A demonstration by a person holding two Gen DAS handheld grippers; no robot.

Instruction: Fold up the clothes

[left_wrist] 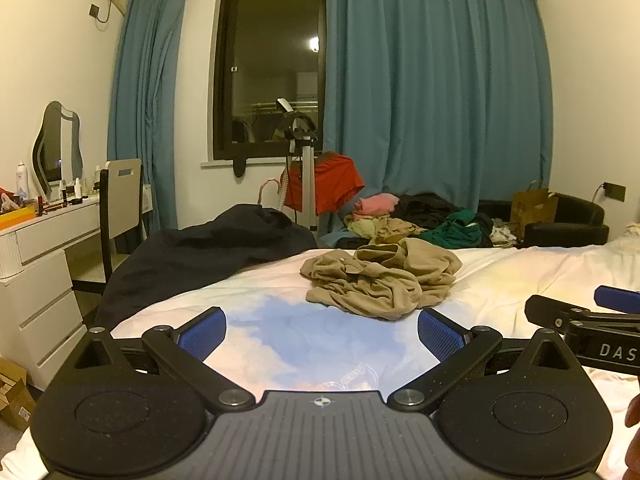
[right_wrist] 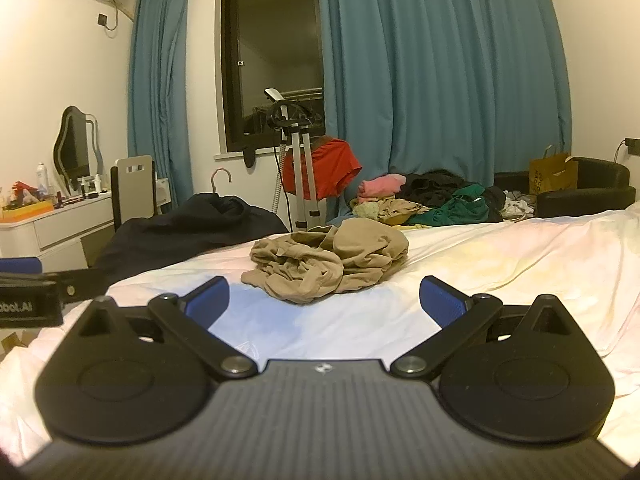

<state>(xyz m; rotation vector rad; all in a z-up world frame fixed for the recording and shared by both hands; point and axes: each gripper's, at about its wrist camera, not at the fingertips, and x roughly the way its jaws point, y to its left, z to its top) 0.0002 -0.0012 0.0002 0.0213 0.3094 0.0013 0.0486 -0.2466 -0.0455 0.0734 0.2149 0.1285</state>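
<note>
Tan shirt (left_wrist: 380, 280) lies crumpled in a heap on the bed (left_wrist: 520, 276), ahead of both tools. My left tool (left_wrist: 322, 330) and right tool (right_wrist: 325, 298) have fingers spread apart, holding nothing. I'd find a hem or collar edge, pinch one layer only, then spread flat before folding.

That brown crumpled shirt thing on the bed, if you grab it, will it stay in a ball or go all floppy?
Probably floppy. The tan garment lies in soft folds and wrinkles on the bed sheet, so it would likely droop and unravel when lifted. It looks thin, so probably light. It should not roll or slide far if pushed, more likely bunching up.
</note>
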